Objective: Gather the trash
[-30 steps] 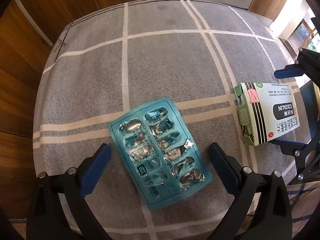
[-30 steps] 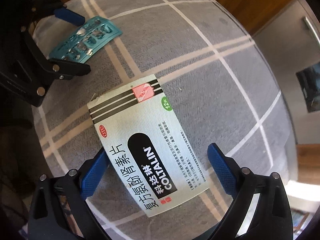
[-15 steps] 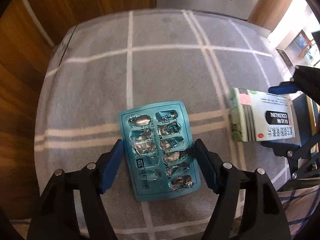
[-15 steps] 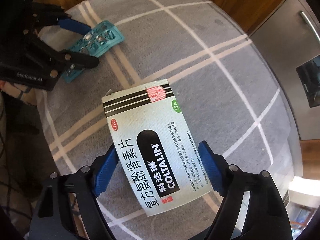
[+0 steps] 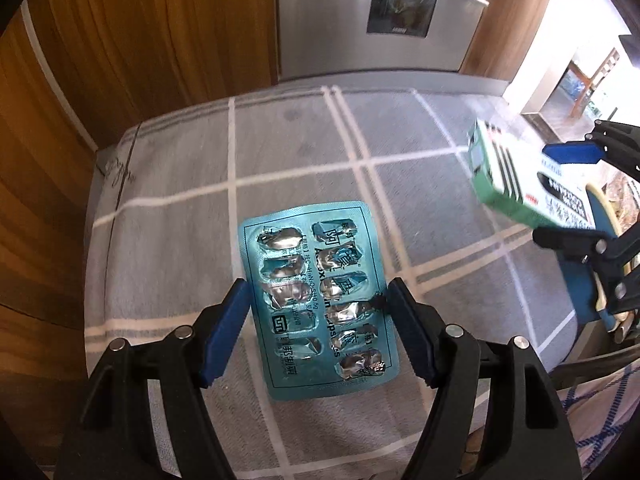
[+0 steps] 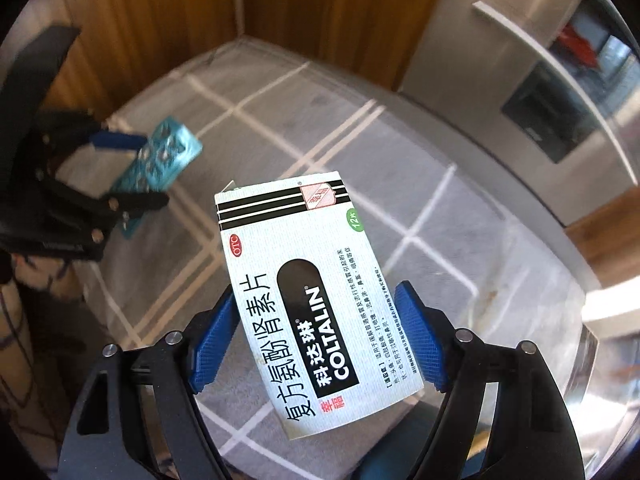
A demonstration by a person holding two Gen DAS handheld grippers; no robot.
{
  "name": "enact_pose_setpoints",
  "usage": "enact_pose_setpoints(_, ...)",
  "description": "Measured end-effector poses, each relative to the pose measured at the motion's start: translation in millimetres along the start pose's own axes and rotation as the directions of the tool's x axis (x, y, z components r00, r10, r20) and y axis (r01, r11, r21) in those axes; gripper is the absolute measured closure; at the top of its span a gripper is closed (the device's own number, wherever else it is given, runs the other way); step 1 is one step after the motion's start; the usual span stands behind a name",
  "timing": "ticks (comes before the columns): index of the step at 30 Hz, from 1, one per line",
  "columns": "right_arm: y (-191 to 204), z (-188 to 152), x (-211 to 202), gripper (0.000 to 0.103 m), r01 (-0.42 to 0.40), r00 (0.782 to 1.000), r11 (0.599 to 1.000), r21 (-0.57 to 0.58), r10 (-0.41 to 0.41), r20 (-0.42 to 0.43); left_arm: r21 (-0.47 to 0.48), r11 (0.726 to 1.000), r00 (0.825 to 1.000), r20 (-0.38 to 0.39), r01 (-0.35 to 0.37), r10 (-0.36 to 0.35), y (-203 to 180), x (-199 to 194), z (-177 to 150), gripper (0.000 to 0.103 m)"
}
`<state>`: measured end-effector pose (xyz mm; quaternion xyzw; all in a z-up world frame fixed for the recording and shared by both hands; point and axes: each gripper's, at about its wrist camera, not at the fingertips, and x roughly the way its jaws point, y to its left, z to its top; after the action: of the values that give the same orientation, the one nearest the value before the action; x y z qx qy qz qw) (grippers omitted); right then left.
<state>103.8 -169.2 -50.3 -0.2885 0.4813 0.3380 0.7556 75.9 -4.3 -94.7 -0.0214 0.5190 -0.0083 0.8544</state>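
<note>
A used teal blister pack [image 5: 316, 300] with burst foil pockets hangs above the table, and my left gripper [image 5: 318, 304] is shut on its long edges. From the right wrist view the same blister pack [image 6: 160, 160] shows at the left, lifted off the cloth in the left gripper [image 6: 120, 172]. A white and green medicine box [image 6: 308, 292] printed COLTALIN is clamped across its width by my right gripper [image 6: 316, 320], held tilted in the air. In the left wrist view that medicine box [image 5: 516, 176] and the right gripper [image 5: 568, 196] appear at the right edge.
A grey tablecloth with white check lines [image 5: 280, 160] covers the table below both grippers. Wooden panels [image 5: 120, 40] stand behind and to the left. A steel fridge [image 5: 380, 20] stands at the back. A blue chair [image 5: 588, 288] sits at the table's right edge.
Both grippers closed from wide open onto their items, the left on the blister pack and the right on the box. Both then rose, lifting the items off the cloth.
</note>
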Motion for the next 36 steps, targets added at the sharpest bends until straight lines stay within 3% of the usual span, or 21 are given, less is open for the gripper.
enact_pose_setpoints(8, -28, -9, -53, 0.025, 0.074, 0.987, 0.981, 0.178, -0.098, 0.129, 0.062, 0.997, 0.996, 0.074, 0.043, -0.048, -19, -21, 7, 0.033)
enact_pose_setpoints(12, -49, -30, -88, 0.025, 0.123, 0.966, 0.95, 0.286, -0.18, 0.183, 0.129, 0.99, 0.992, 0.104, 0.053, -0.067, -36, -30, 9, 0.033)
enact_pose_setpoints(16, -73, -56, -105, 0.029, 0.169, 0.953, 0.908, 0.384, -0.25, 0.173, 0.184, 0.978, 0.984, 0.127, 0.103, -0.128, -64, -41, 16, 0.033)
enact_pose_setpoints(17, -83, -66, -108, 0.038, 0.168, 0.953, 0.894, 0.416, -0.255, 0.165, 0.197, 0.974, 0.981, 0.133, 0.112, -0.14, -70, -44, 18, 0.033)
enact_pose_setpoints(18, -90, -72, -107, 0.074, 0.178, 0.954, 0.88, 0.44, -0.264, 0.142, 0.216, 0.968, 0.977, 0.142, 0.128, -0.161, -80, -48, 21, 0.033)
enact_pose_setpoints(20, -107, -90, -101, 0.082, 0.213, 0.954, 0.835, 0.508, -0.29, 0.075, 0.234, 0.958, 0.968, 0.149, 0.163, -0.201, -93, -53, 24, 0.033)
enact_pose_setpoints(21, -112, -100, -93, 0.102, 0.195, 0.966, 0.834, 0.516, -0.256, 0.047, 0.243, 0.953, 0.965, 0.146, 0.179, -0.218, -101, -54, 25, 0.033)
enact_pose_setpoints(25, -100, -108, -56, 0.102, 0.167, 0.985, 0.891, 0.422, -0.166, -0.04, 0.288, 0.934, 0.958, 0.128, 0.211, -0.256, -127, -53, 20, 0.033)
enact_pose_setpoints(26, -101, -109, -53, 0.102, 0.198, 0.98, 0.891, 0.408, -0.19, -0.062, 0.293, 0.93, 0.958, 0.114, 0.221, -0.264, -130, -51, 19, 0.033)
enact_pose_setpoints(30, -126, -125, -59, 0.102, 0.173, 0.983, 0.834, 0.523, -0.175, -0.047, 0.293, 0.929, 0.959, 0.098, 0.227, -0.265, -130, -45, 15, 0.033)
enact_pose_setpoints(36, -133, -128, -48, 0.102, 0.181, 0.983, 0.818, 0.547, -0.163, -0.08, 0.278, 0.935, 0.969, 0.045, 0.222, -0.243, -124, -29, 9, 0.033)
